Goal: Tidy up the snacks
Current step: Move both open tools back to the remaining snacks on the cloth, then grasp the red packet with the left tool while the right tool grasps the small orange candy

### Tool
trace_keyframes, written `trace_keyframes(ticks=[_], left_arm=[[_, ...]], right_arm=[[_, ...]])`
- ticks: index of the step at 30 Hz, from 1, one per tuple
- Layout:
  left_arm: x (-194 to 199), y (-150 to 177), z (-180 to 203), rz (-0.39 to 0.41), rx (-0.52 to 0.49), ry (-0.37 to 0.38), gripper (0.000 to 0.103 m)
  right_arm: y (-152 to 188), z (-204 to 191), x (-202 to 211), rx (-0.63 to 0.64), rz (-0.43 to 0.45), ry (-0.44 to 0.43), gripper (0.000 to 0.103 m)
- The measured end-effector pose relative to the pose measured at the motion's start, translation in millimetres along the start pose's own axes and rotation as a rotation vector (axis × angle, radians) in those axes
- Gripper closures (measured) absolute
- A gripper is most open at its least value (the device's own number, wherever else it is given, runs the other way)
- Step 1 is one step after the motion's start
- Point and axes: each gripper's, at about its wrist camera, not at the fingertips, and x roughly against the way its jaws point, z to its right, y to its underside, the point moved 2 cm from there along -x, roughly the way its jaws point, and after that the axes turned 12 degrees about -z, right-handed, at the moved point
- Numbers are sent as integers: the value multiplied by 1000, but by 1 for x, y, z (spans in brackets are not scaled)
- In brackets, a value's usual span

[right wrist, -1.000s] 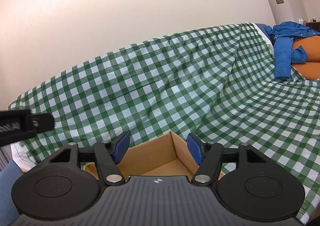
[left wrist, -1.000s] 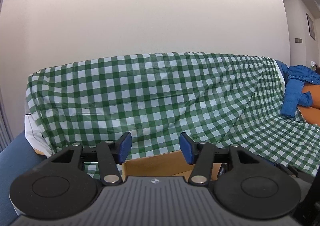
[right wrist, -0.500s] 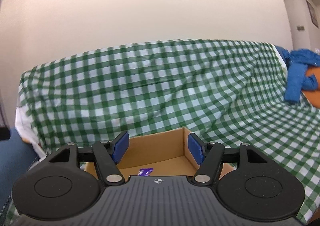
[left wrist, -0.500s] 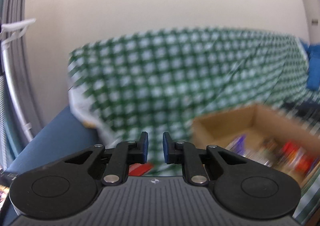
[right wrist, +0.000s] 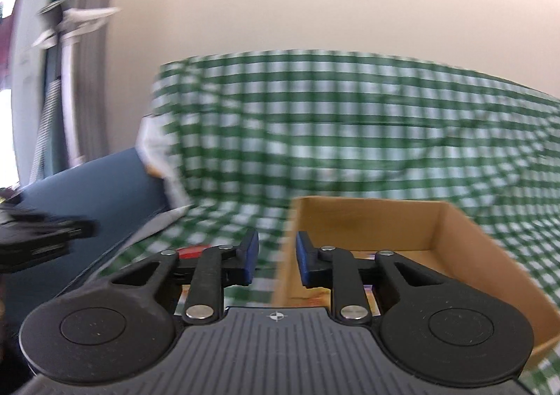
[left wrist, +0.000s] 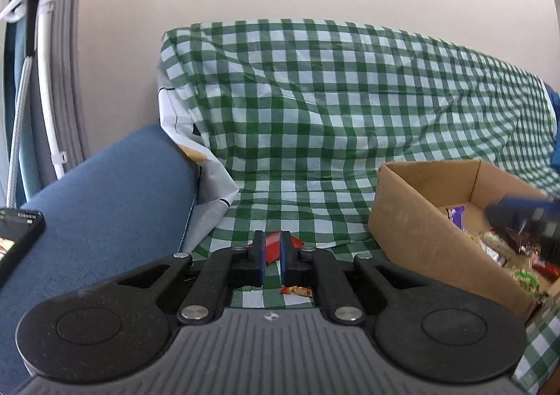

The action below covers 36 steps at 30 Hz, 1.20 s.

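The left tongs (left wrist: 272,256) are sitting pressed together, with a red snack packet (left wrist: 272,248) showing just past their tips on the green checked cloth (left wrist: 315,108); a small wrapped sweet (left wrist: 296,290) is lying nearer. The right tongs (right wrist: 276,260) are closing with nothing between them. Right of these, an open cardboard box (left wrist: 413,230) is holding more snacks. Farther back, the cloth is draping up the sofa.

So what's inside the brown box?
Snack packets fill the box: a purple one, plus green and red wrappers. The right tongs blur over some, and the near wall hides the rest.
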Motion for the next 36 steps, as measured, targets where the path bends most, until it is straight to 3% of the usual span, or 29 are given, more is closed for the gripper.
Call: trace_keyframes(ticks=[4, 7, 11, 19, 21, 24, 26, 30, 34, 36], left_arm=[[0, -3, -12, 21, 102, 8, 95], [6, -2, -34, 42, 213, 26, 94], [6, -1, -51, 31, 301, 50, 92], [-3, -3, -57, 2, 302, 74, 91], [-12, -3, -55, -39, 293, 97, 77], [-28, -5, -51, -92, 276, 110, 73], [-35, -7, -52, -80, 274, 118, 73], [-63, -13, -48, -117, 245, 122, 73], [-102, -25, -39, -151, 187, 89, 73], [-122, -31, -35, -155, 161, 65, 53]], right_arm=[[-1, -38, -22, 47, -118, -78, 77], [-3, -70, -58, 90, -204, -79, 51], [-6, -101, -116, 84, -305, -41, 48], [0, -133, -216, 226, -485, 16, 37], [3, -132, -223, 244, -494, 11, 37], [8, -128, -232, 242, -531, -43, 48], [12, -123, -227, 220, -520, -78, 82], [11, -113, -204, 160, -469, -84, 84], [11, -103, -160, 107, -476, -86, 84], [16, -98, -141, 93, -497, -105, 84]])
